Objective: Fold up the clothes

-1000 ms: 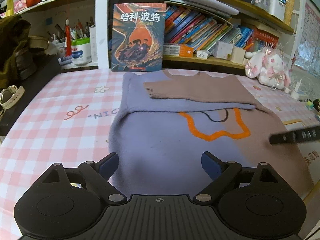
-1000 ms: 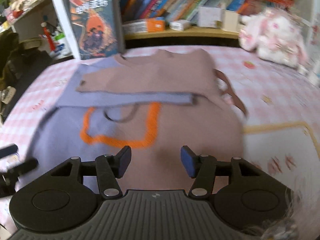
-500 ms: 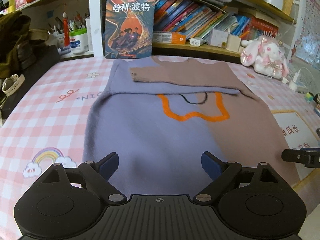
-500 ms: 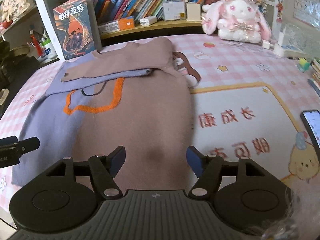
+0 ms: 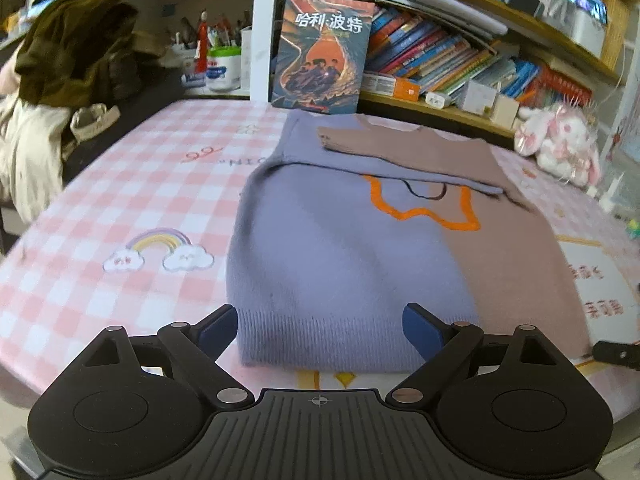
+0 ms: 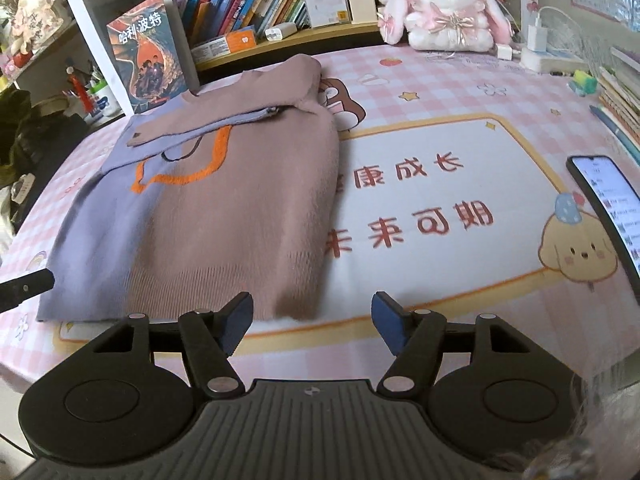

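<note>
A knit sweater, lilac on one half and mauve-brown on the other with an orange outline, lies flat on the table (image 5: 344,248) (image 6: 224,200). Both sleeves are folded across its chest. My left gripper (image 5: 320,330) is open and empty, hovering at the lilac corner of the hem. My right gripper (image 6: 312,326) is open and empty, just in front of the brown corner of the hem. A tip of the right gripper shows at the right edge of the left wrist view (image 5: 616,354), and a tip of the left gripper at the left edge of the right wrist view (image 6: 24,290).
The table carries a pink checked cloth (image 5: 120,208) with a printed panel (image 6: 440,200). A phone (image 6: 608,204) lies at the right. A plush rabbit (image 6: 448,8), an upright book (image 5: 322,52) and shelves stand at the back. Dark clothes (image 5: 76,48) pile at the left.
Both grippers have pulled back toward the near table edge, from over the sweater's body to its hem. Both stay open. The sweater has not moved.
</note>
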